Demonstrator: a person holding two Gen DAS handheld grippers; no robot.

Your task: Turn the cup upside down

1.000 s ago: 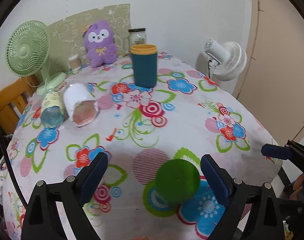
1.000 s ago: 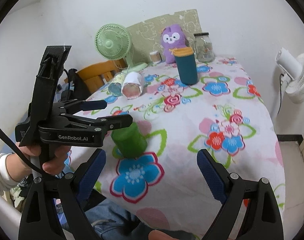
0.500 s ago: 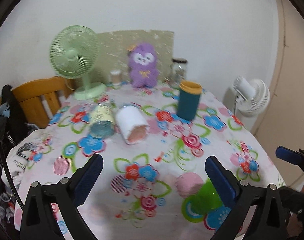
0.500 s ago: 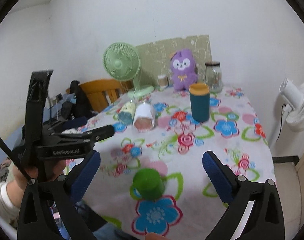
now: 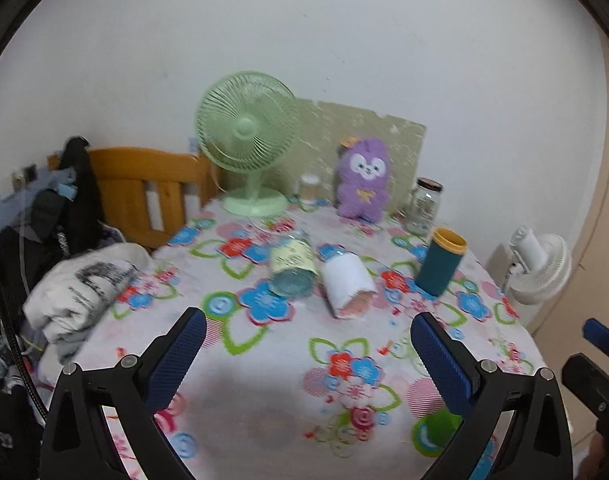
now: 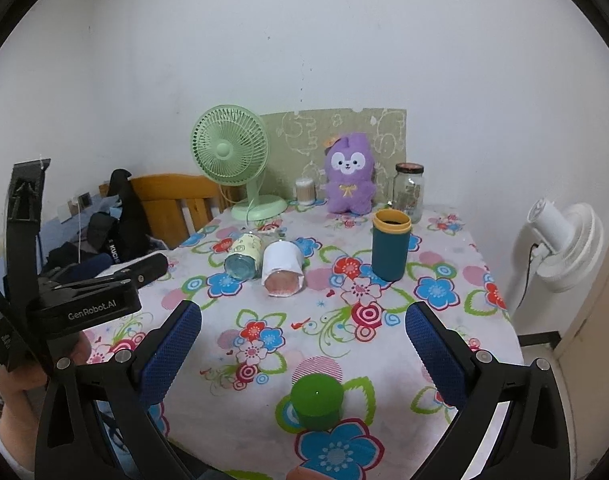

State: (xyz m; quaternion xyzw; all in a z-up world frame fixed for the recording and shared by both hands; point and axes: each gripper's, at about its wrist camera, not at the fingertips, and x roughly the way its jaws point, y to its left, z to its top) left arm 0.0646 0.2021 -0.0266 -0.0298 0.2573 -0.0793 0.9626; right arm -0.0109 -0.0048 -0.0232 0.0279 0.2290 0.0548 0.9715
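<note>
both grippers have pulled back from the green cup [image 6: 317, 394], which stands base-up near the desk [image 6: 456, 248] front edge; left gripper [image 5: 304, 354] and right gripper [image 6: 302, 346] jaws apart, empty, so the flip looks done.

Four cups [image 6: 317, 399], two fans [image 6: 230, 148], one jar [image 6: 408, 191].

Plain white wall [image 6: 304, 40] fills the upper frame; a wooden chair [image 6: 172, 204] stands at left, the floral-clothed worktop [image 6: 444, 320] centre, a white fan [image 6: 564, 240] at right.
</note>
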